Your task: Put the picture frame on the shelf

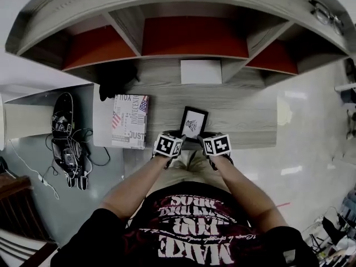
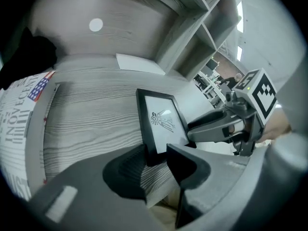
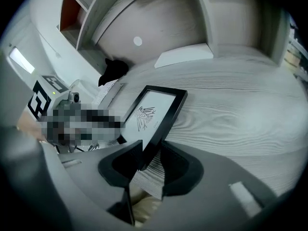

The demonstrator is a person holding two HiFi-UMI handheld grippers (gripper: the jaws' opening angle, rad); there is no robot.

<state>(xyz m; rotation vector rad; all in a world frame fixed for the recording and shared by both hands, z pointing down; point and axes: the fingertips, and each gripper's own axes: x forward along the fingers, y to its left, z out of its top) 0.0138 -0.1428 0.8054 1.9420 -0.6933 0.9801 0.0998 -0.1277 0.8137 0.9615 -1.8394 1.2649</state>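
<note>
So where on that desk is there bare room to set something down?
The desk is bare right of the picture frame, and between the frame and the white sheet. The left is crowded: flag-printed book, black bundle.

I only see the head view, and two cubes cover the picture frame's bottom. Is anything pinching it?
Observer: Yes. The left gripper view shows the left hand-held gripper with its jaws shut on the near edge of the picture frame, by its left corner.
Operator: And the other one?
Observer: The right hand-held gripper is clamped on the same edge, by the right corner.
Operator: What is the drawing? It's too tiny for me.
Observer: Up close it looks like a bird-like figure on white paper.
</note>
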